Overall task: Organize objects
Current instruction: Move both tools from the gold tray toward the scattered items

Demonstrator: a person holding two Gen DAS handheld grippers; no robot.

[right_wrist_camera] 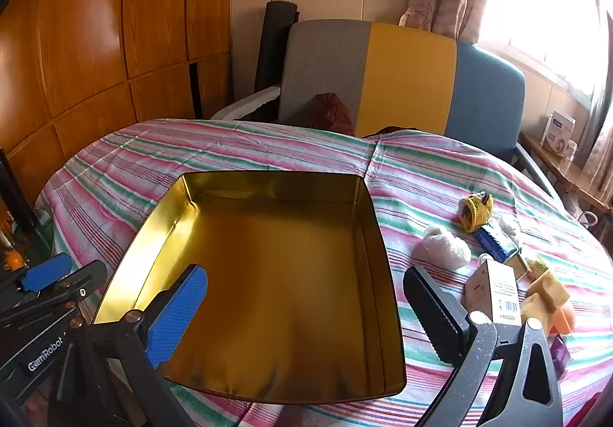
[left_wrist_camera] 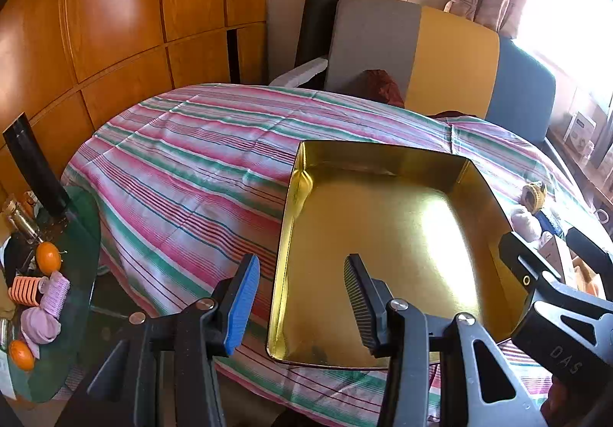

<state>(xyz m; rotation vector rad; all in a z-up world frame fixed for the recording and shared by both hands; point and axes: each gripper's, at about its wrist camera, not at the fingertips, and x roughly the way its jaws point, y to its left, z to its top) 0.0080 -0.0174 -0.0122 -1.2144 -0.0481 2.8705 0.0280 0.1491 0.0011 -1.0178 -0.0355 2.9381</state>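
The left gripper [left_wrist_camera: 302, 296] hangs wide open with nothing between its fingers, the blue pad over the striped cloth and the black ribbed pad over the inside of the gold tin [left_wrist_camera: 387, 247], so the tin's left wall runs up between the two. The tin, an open rectangular box with a shiny gold lining, sits on the desk [left_wrist_camera: 184, 174] just ahead of that gripper and slightly to its right.

The right gripper [right_wrist_camera: 306, 300] is also spread wide and holds nothing. Its blue pad hovers above the tin's floor near the near-left corner, and its black pad is beyond the tin's right wall, over the cloth. From here the tin [right_wrist_camera: 276, 273] lies directly ahead and below, filling most of the gap between the fingers.

Ahead and to the right of the right gripper, on the cloth, is a loose cluster of small things: a crumpled white plastic bag [right_wrist_camera: 444, 247], a yellow knitted piece [right_wrist_camera: 477, 212], a blue packet [right_wrist_camera: 494, 241], a small cardboard box with a barcode [right_wrist_camera: 494, 291] and some pale yellow blocks [right_wrist_camera: 548, 294] (what the blocks are I cannot tell). All lie outside the tin, well apart from its right wall.

Far to the left of the left gripper a green glass side table [left_wrist_camera: 76, 273] carries oranges [left_wrist_camera: 48, 257] and pink hair rollers [left_wrist_camera: 55, 293].

Beyond the desk, straight ahead of both grippers, stands a chair [right_wrist_camera: 402, 82] with grey, yellow and blue panels.
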